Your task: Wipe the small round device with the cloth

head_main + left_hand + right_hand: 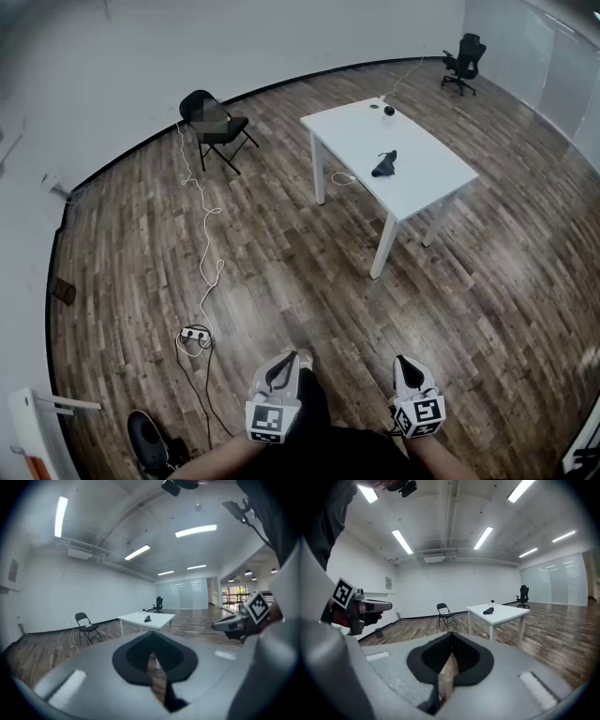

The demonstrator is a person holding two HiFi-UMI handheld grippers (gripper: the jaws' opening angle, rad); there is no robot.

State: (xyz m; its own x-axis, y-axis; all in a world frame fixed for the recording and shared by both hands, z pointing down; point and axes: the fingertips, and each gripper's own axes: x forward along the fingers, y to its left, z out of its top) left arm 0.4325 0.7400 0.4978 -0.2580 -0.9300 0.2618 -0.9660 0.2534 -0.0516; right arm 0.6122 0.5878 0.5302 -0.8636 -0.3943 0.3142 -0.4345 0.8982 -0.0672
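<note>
A white table (427, 169) stands far off across the wooden floor. On it lies a dark crumpled cloth (385, 164), and the small round dark device (389, 111) sits near the table's far end. Both show tiny in the right gripper view, the cloth (489, 611) in front of the device (492, 602). My left gripper (281, 364) and right gripper (410, 366) are held close to my body at the bottom of the head view, side by side and well short of the table. Both are shut with nothing between the jaws, as the left gripper (152, 660) and the right gripper (450, 660) show in their own views.
A black folding chair (220, 127) stands by the curved wall and an office chair (464, 58) sits in the far corner. A white cable runs over the floor to a power strip (195, 335). A shoe (148, 441) lies at the lower left.
</note>
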